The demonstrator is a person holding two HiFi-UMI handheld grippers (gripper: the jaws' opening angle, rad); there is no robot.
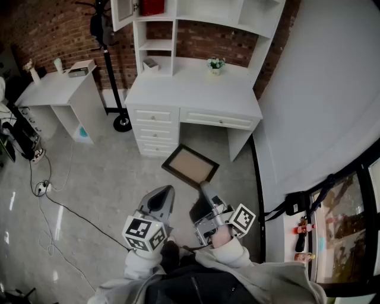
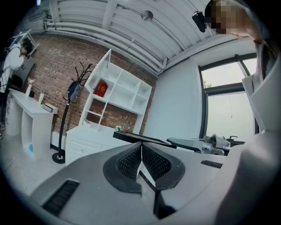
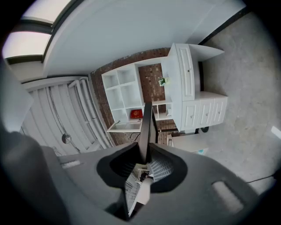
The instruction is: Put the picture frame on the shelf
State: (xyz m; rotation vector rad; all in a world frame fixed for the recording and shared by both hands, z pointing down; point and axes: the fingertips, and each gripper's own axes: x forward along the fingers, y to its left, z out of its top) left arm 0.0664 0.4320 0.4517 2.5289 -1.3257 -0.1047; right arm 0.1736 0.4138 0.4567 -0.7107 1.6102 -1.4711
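Observation:
The picture frame, dark-rimmed with a tan middle, hangs over the floor in front of the white desk. My right gripper is shut on its near corner. In the right gripper view the picture frame shows edge-on, clamped between the pads of the right gripper. My left gripper sits beside it to the left, shut with nothing in it. In the left gripper view the jaws of the left gripper meet, and the picture frame shows as a dark bar ahead. The white shelf unit stands on the desk.
The white desk has drawers on its left side and a small potted plant on top. A red item sits in one shelf compartment. A black coat stand, a white side table and floor cables are to the left.

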